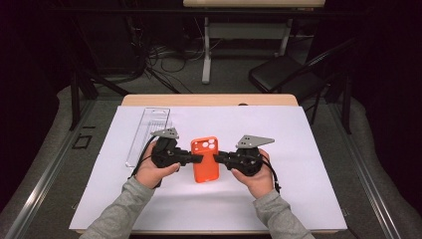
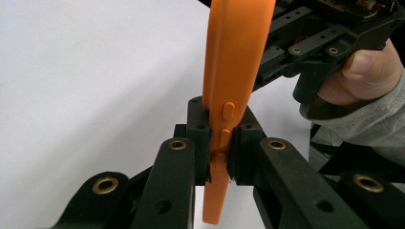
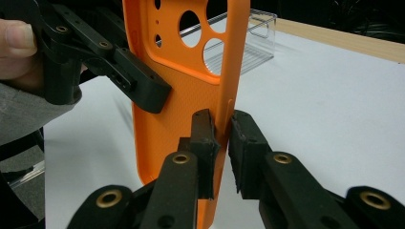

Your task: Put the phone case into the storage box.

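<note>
An orange phone case (image 1: pixel 205 159) with round camera holes is held off the white sheet between both grippers. My left gripper (image 1: pixel 199 158) is shut on its left edge; in the left gripper view the pads (image 2: pixel 198 138) press the button side of the case (image 2: pixel 229 71). My right gripper (image 1: pixel 217 158) grips the opposite edge. In the right gripper view its jaws (image 3: pixel 224 138) clamp the case rim (image 3: pixel 186 95), with the left gripper (image 3: pixel 138 86) behind. The right gripper (image 2: pixel 305 47) appears beyond the case in the left gripper view.
A clear plastic box (image 1: pixel 149 132) lies on the white sheet (image 1: pixel 298 149) to the left, behind the left hand. The wooden table edge (image 1: pixel 209 99) runs along the far side. A black chair (image 1: pixel 283 74) and cables stand on the floor beyond.
</note>
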